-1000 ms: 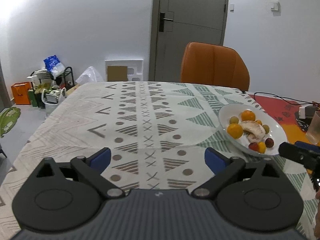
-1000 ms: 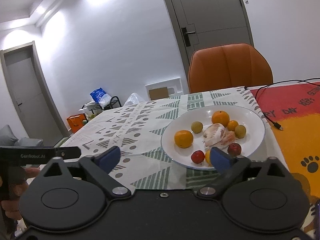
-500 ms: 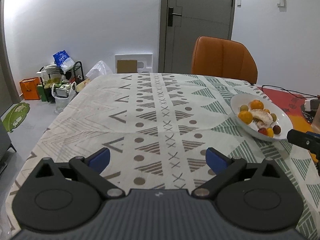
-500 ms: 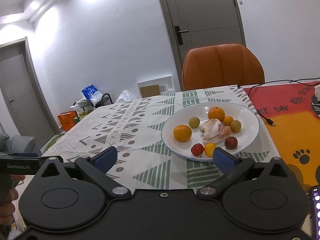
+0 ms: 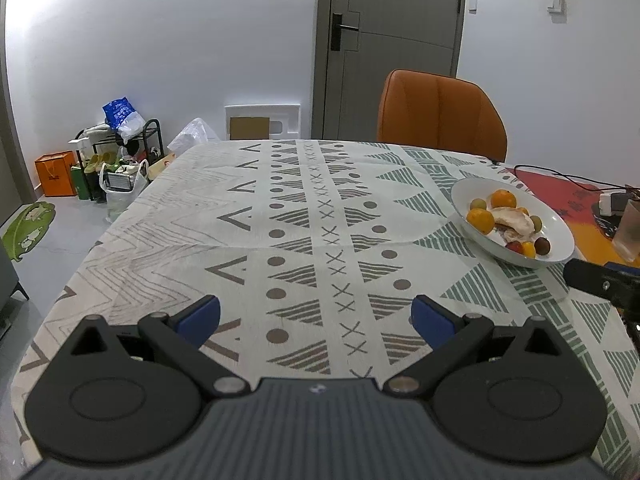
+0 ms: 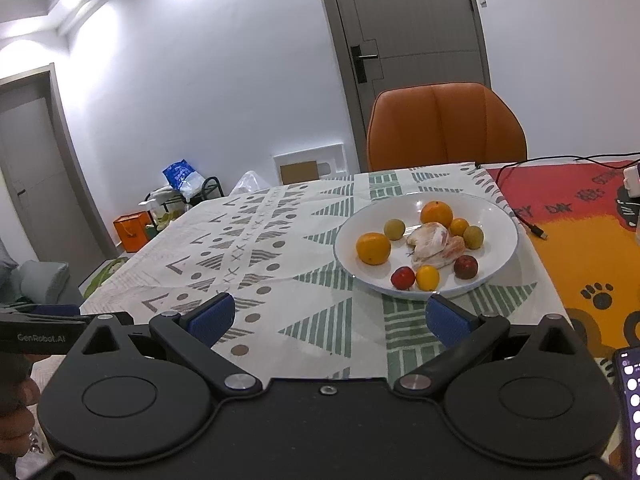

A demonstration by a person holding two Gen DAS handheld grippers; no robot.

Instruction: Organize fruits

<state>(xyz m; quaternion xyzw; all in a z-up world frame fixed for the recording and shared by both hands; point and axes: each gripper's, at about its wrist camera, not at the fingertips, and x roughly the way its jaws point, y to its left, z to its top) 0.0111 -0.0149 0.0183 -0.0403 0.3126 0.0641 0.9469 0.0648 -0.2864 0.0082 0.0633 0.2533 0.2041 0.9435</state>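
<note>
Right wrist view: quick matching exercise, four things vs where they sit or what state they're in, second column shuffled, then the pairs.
Things
1. plate
2. red fruit
3. chair
4. right gripper

Places or states
A. behind the far edge of the table
B. open, holding nothing
C. on the patterned cloth, with fruit in it
D. at the plate's near rim, beside a small yellow fruit

Pairs: 1-C, 2-D, 3-A, 4-B
</note>
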